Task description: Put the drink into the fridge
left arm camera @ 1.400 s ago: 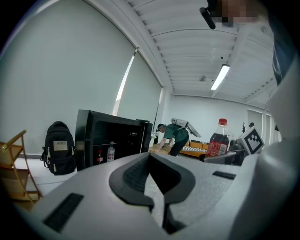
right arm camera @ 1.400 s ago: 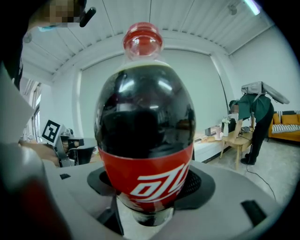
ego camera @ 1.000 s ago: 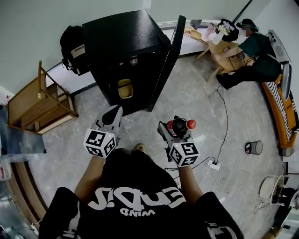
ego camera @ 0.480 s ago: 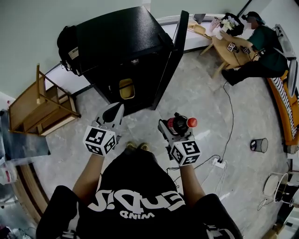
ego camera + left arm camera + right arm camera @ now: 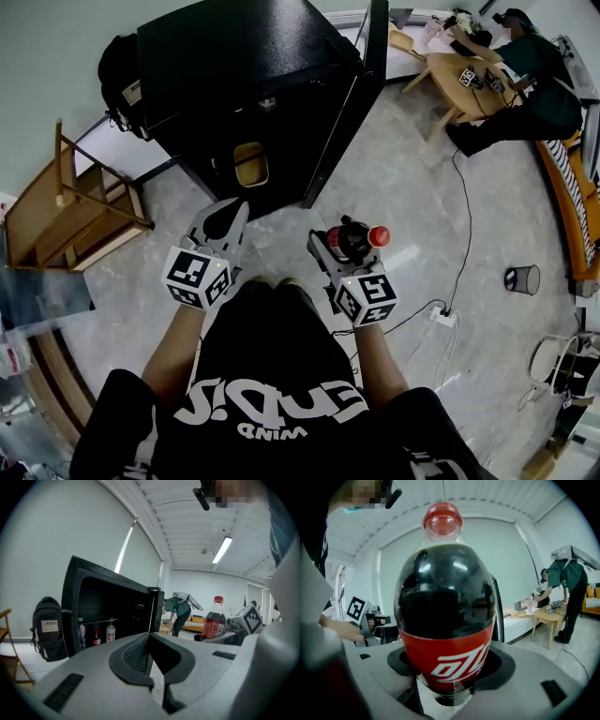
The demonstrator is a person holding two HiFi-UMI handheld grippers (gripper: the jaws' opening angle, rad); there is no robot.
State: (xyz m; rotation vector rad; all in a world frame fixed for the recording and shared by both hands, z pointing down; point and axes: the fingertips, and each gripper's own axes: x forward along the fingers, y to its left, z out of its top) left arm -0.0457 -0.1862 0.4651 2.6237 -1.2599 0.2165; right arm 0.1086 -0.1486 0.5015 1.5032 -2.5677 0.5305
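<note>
Right gripper view: glossy bulbous cola bottle (image 5: 445,606) in grey gripper (image 5: 449,670)

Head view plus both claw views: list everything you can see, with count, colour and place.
fridge: 1, black, ahead, door open
small bottles: 3, mixed colours, shelf inside fridge
backpack: 1, black, left of fridge
wooden frame: 1, brown, far left
table: 1, light wood, upper right
other person: 1, green top, at that table
cup: 1, grey, floor right
drink bottle: 1, dark, red cap, in right claw
left claw: grey, shut, empty
right claw: grey, shut on drink bottle
</note>
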